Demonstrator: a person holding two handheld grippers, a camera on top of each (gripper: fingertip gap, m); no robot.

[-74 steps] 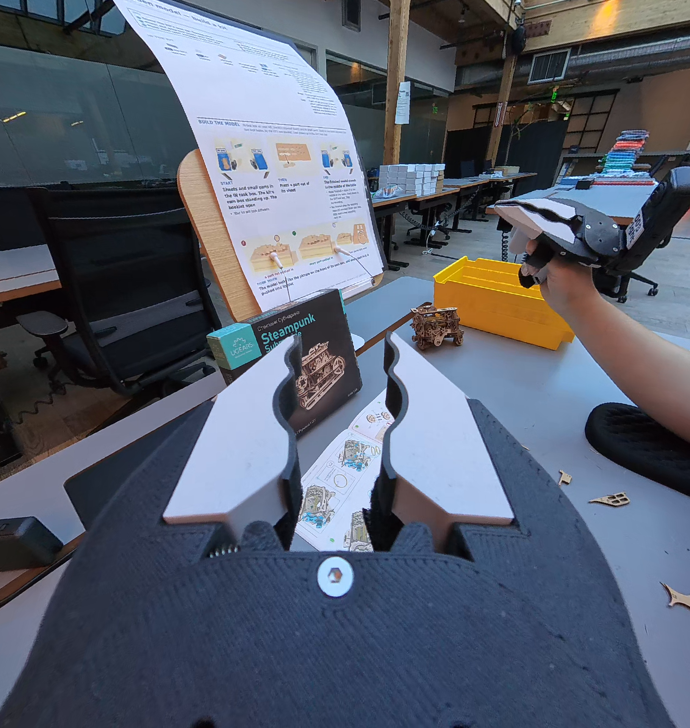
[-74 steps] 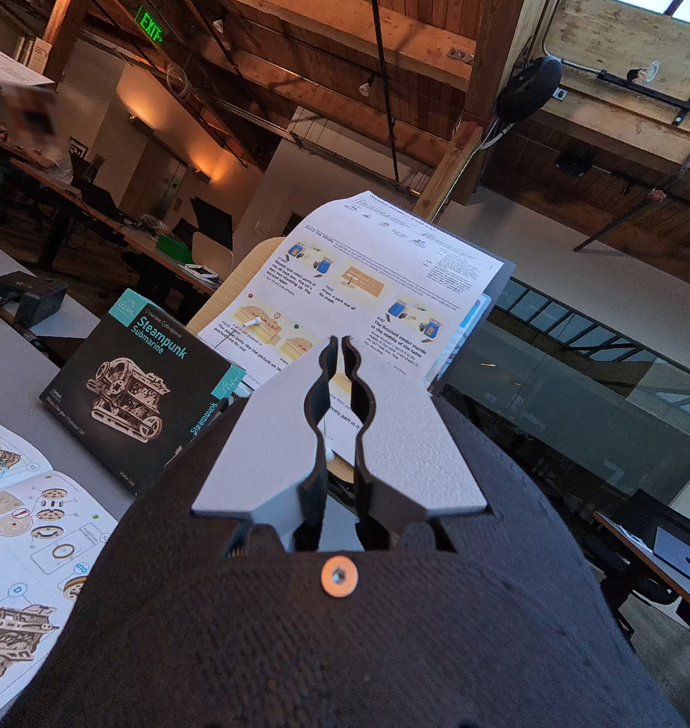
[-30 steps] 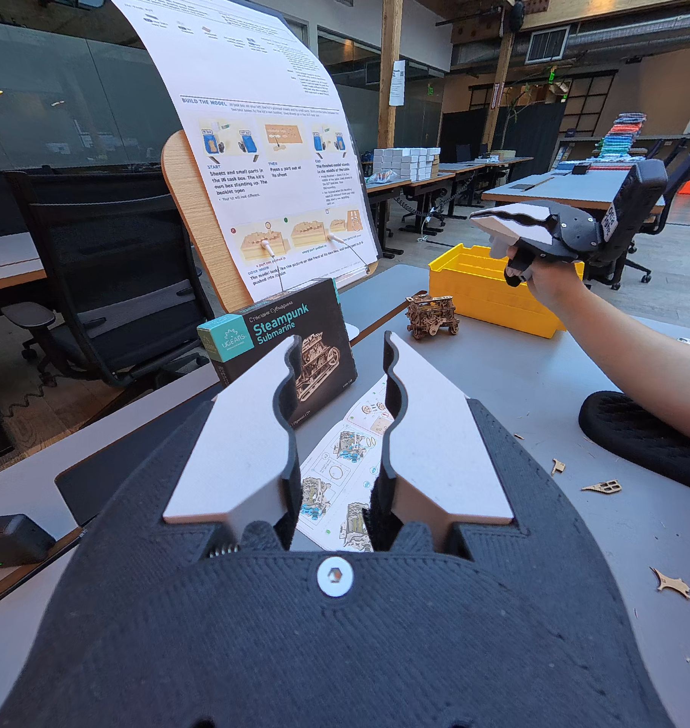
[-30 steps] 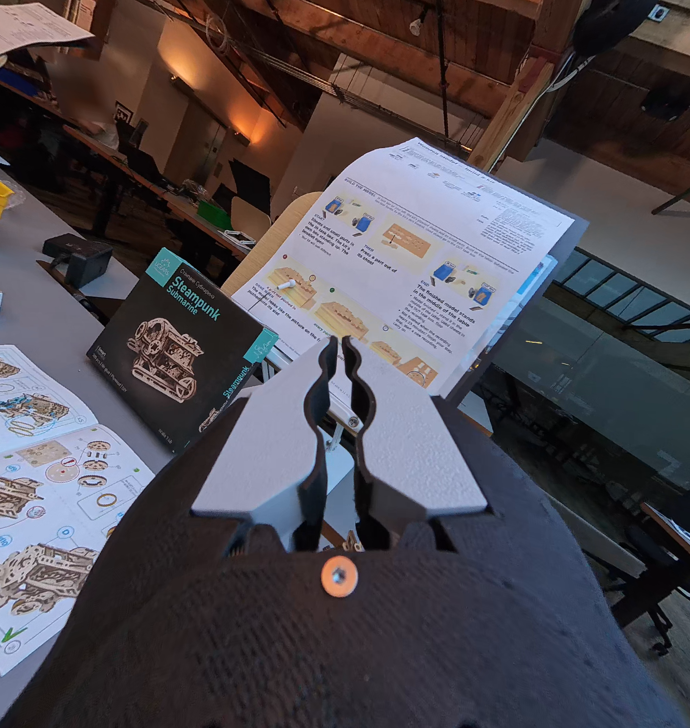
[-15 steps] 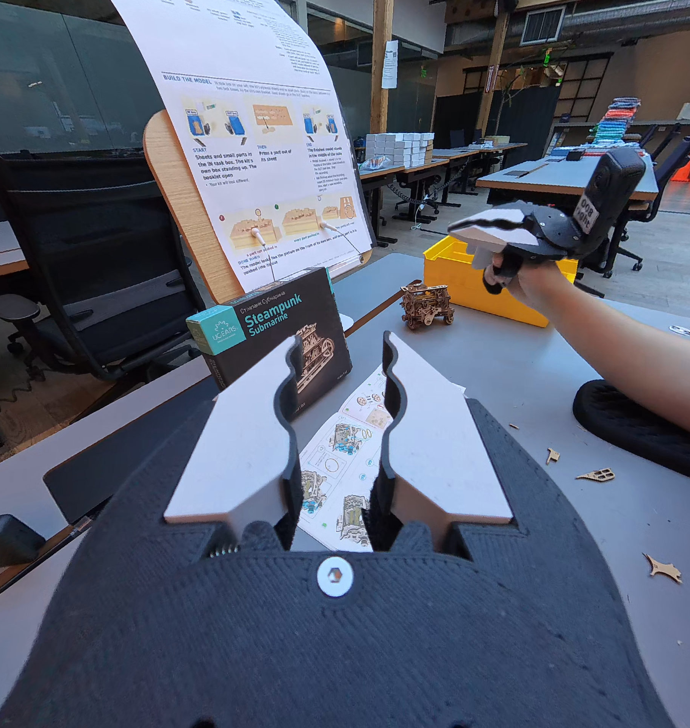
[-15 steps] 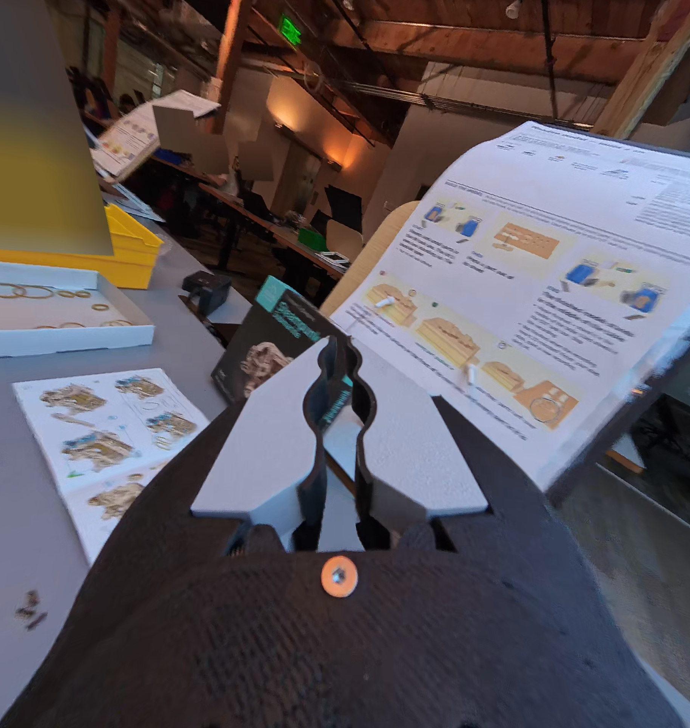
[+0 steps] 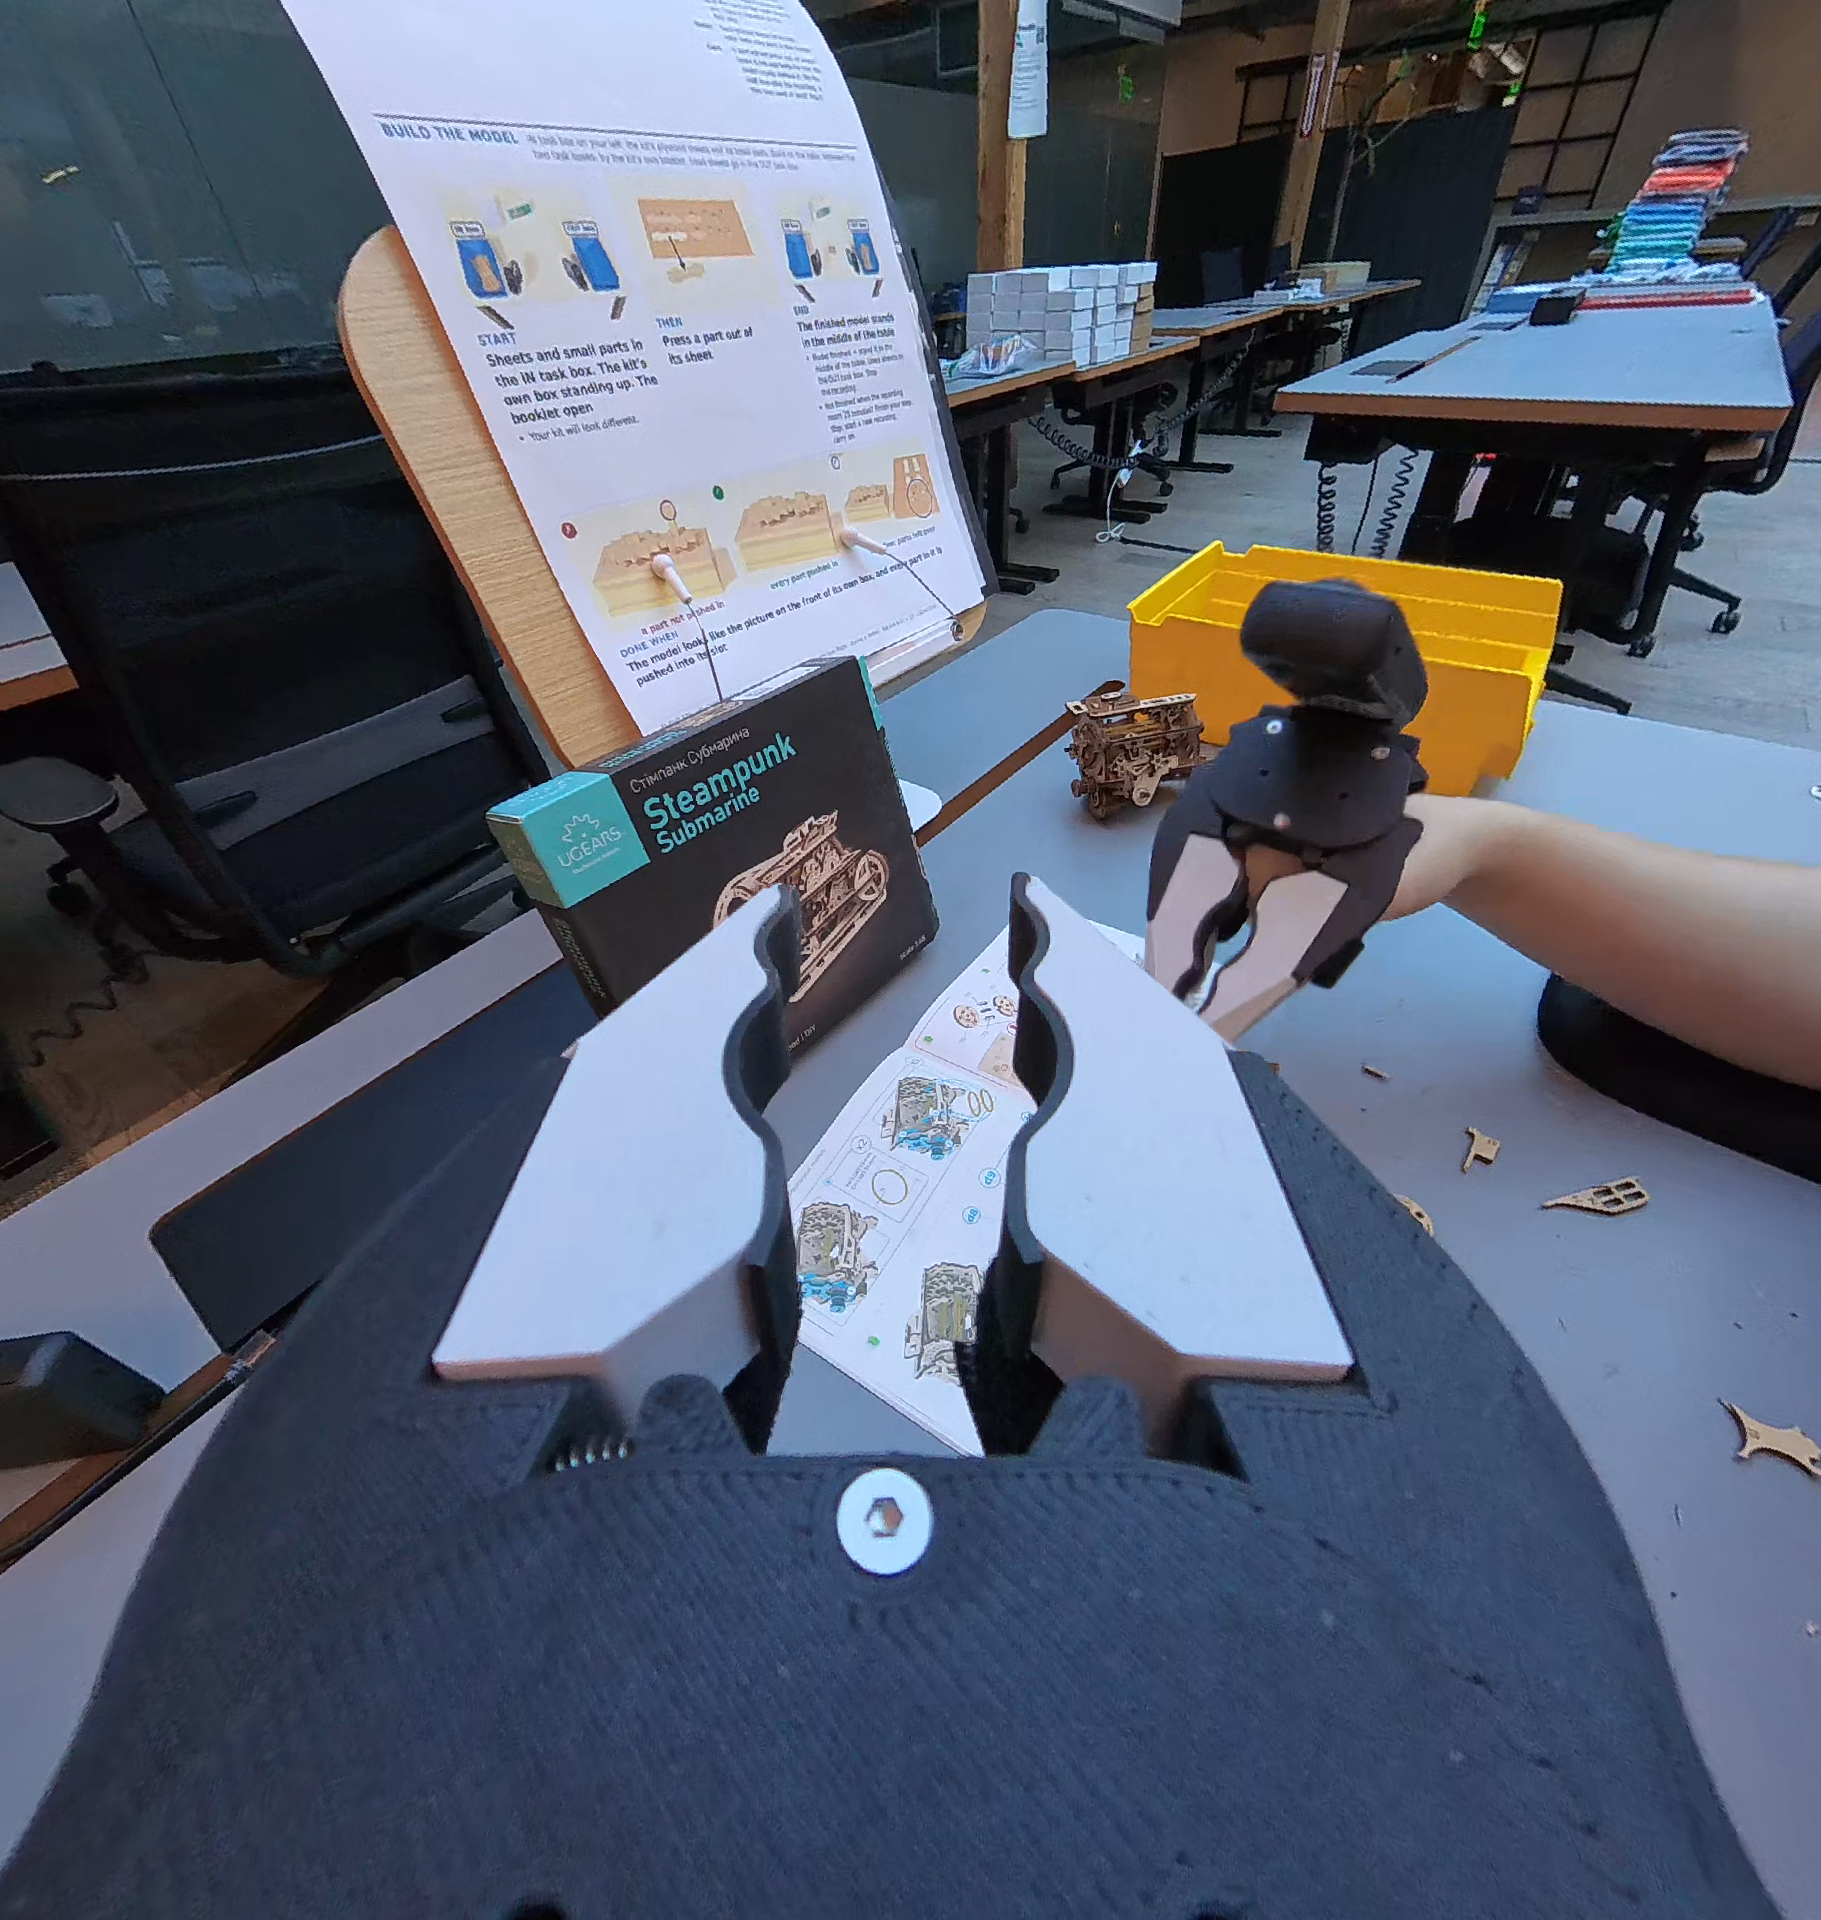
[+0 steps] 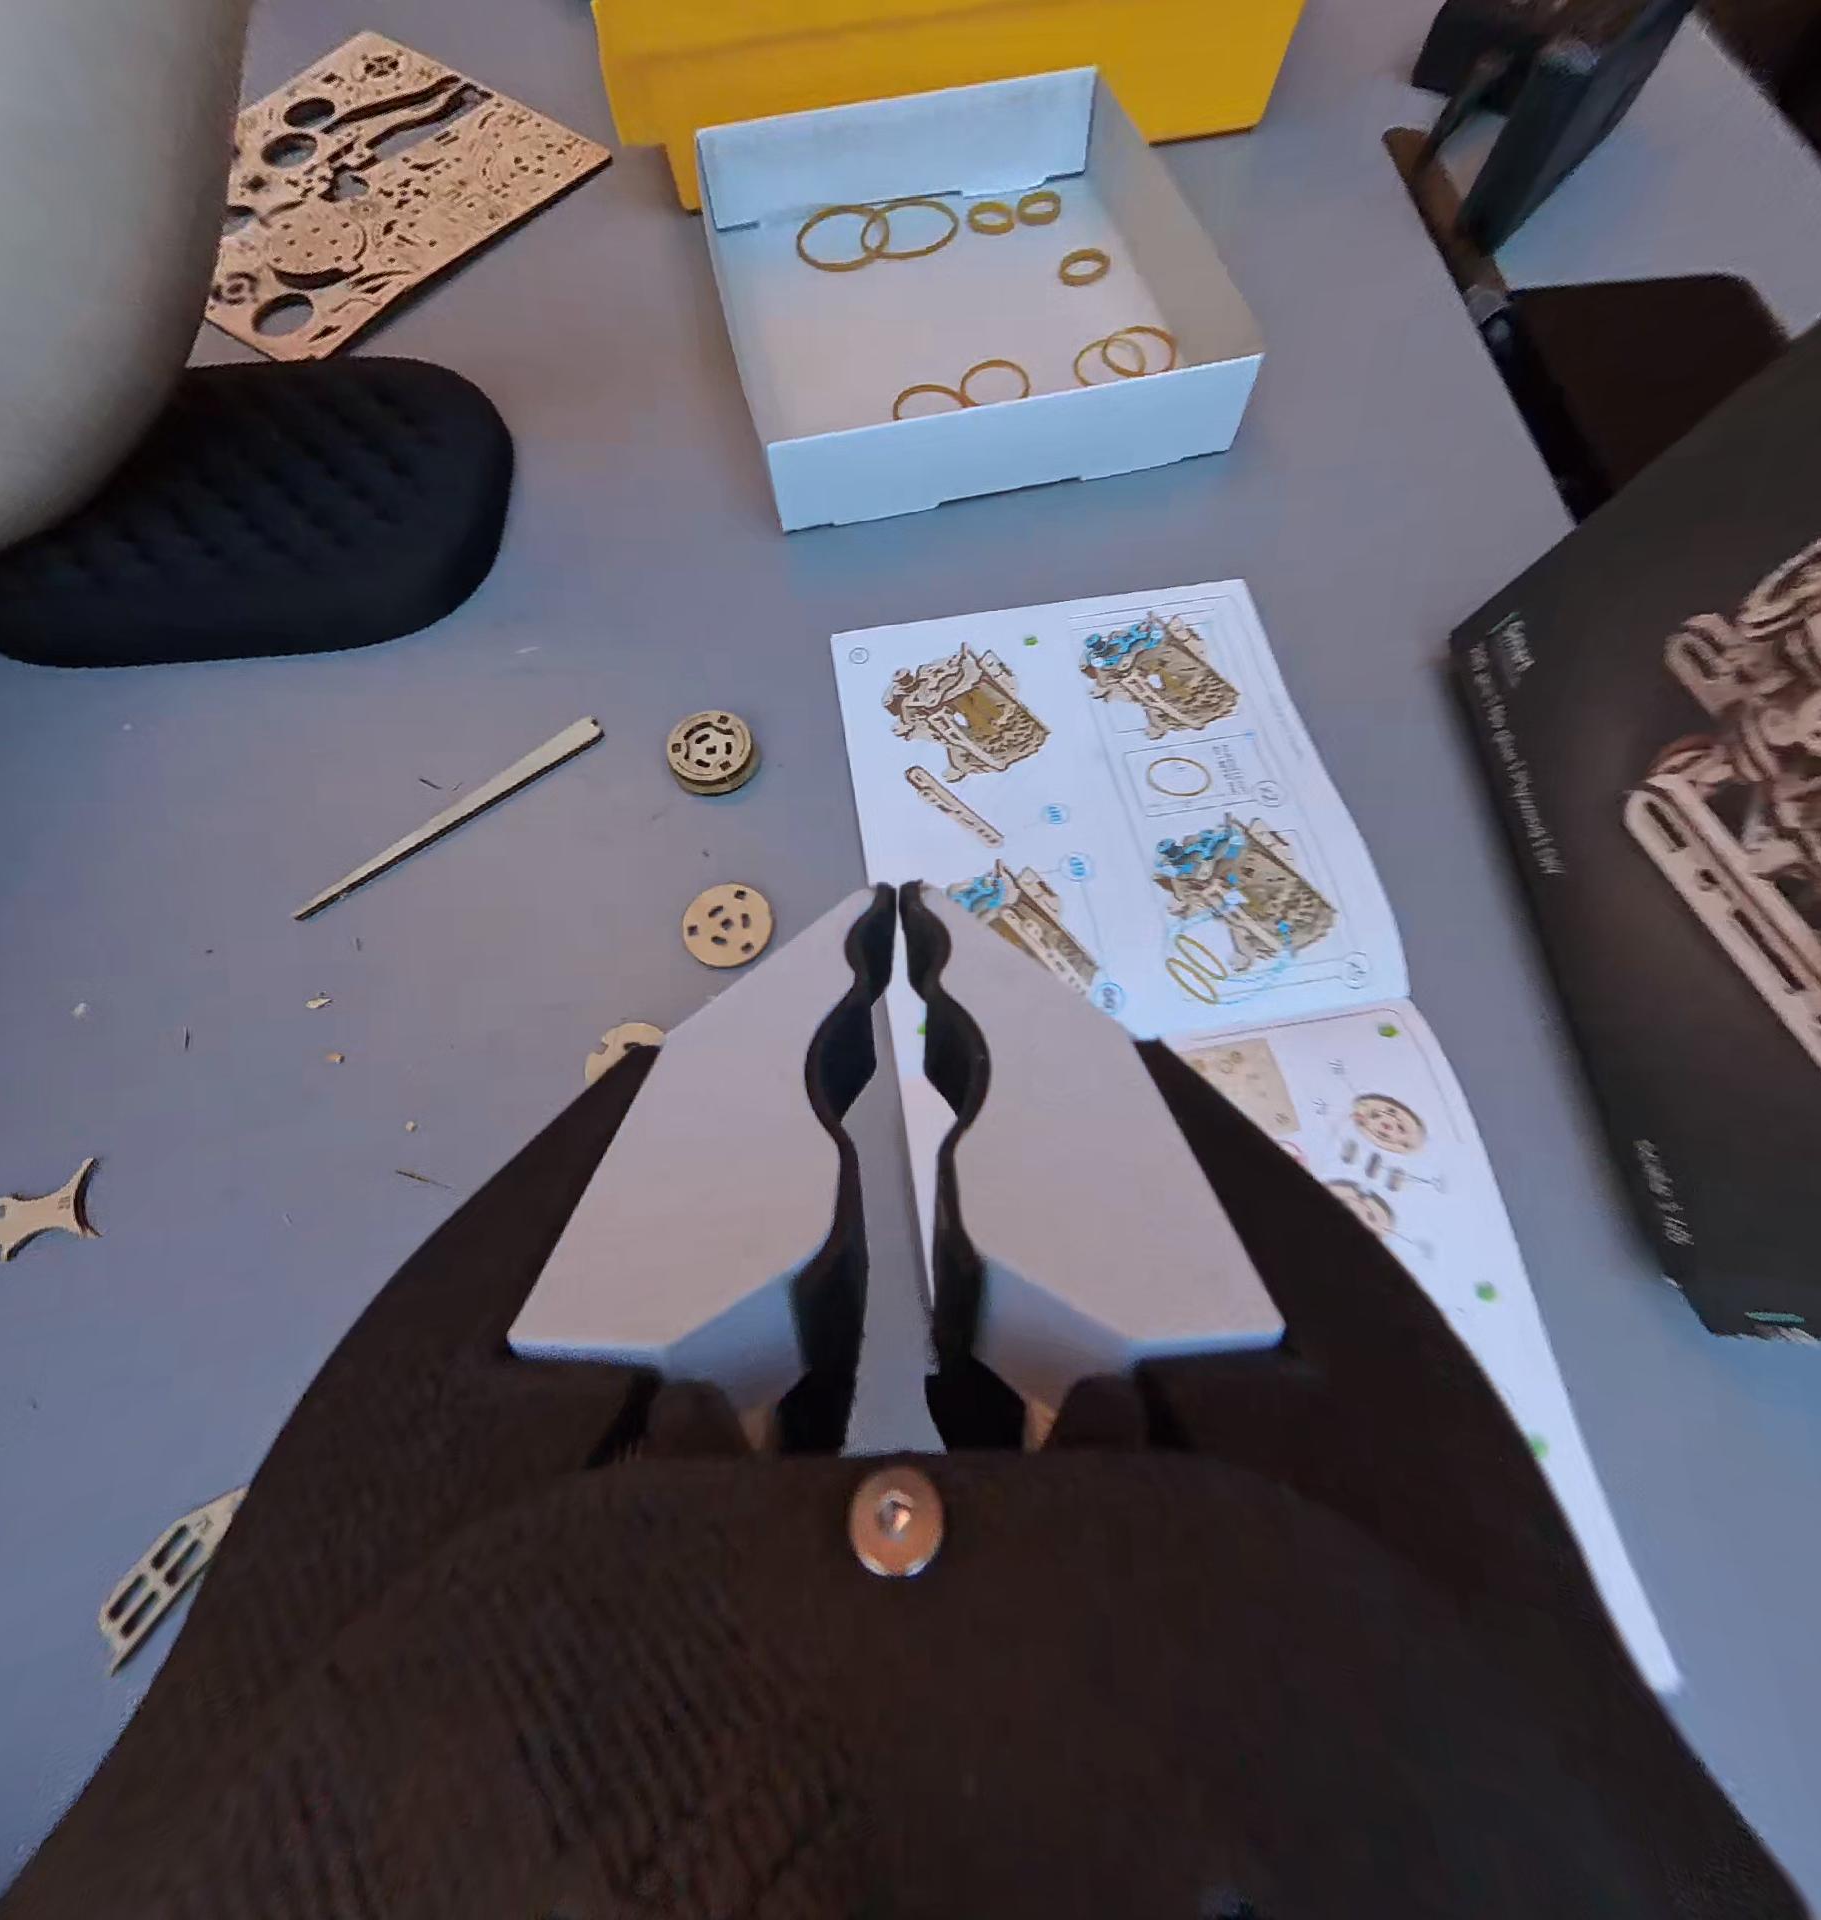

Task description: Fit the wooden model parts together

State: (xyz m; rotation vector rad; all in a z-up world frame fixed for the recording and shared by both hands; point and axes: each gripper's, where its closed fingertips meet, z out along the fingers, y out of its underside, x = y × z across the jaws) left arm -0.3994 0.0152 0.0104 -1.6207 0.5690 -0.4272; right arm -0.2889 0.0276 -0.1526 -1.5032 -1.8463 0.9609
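- Grey tabletop [image 8: 594, 582] now fills the right wrist view, which a moment ago looked up at the rafters.
- Right gripper [image 8: 898, 891] has tipped down beside the open white instruction booklet [image 8: 1114, 810], jaws nearly closed and empty; likely choosing a part.
- Left gripper [image 7: 895, 914] hovers part-open, empty.
- Flat wooden disc [image 8: 727, 924] lies just left of the booklet; thicker slotted wooden wheel [image 8: 713, 751] beyond it.

Two round wooden discs [image 8: 714, 752] [image 8: 727, 924] lie flat left of the fingers [image 8: 740, 1132]; assembled model [image 7: 1134, 750] stands upright beyond.
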